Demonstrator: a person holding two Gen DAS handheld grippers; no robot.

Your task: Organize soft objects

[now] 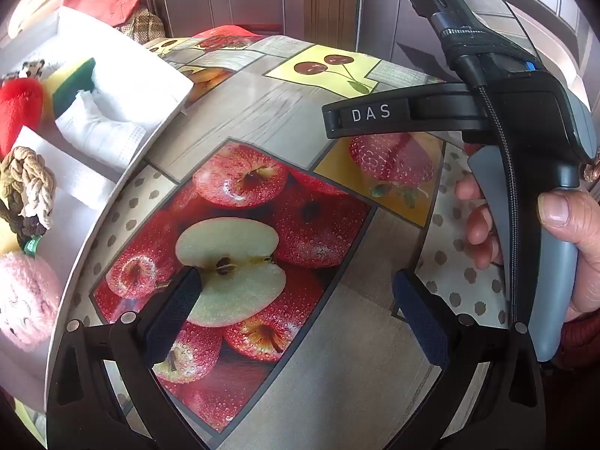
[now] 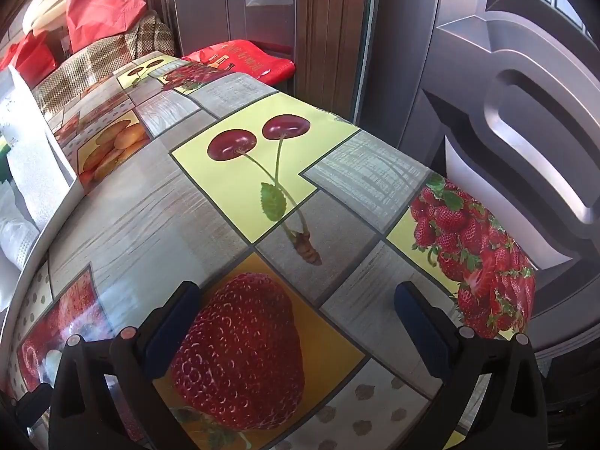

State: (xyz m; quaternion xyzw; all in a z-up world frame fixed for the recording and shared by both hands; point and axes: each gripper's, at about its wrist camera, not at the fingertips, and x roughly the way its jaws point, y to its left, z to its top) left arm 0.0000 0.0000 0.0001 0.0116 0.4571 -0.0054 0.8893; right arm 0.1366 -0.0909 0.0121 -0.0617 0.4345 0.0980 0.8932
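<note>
Left gripper (image 1: pixel 296 300) and right gripper (image 2: pixel 296 307): jaws apart, empty, over fruit-print tablecloth (image 2: pixel 157 202). Risk: soft toys crowd white tray (image 1: pixel 165 75); a reach could nudge the rope knot (image 1: pixel 28 183) out.

Glossy printed oilcloth table cover (image 1: pixel 300 120) — fuzzy pink plush toy (image 1: pixel 26 296), knotted cotton rope (image 1: pixel 28 183)

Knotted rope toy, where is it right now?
In the left wrist view, the knotted rope toy sits at the far left in the white box, between the red plush and pink plush.
</note>
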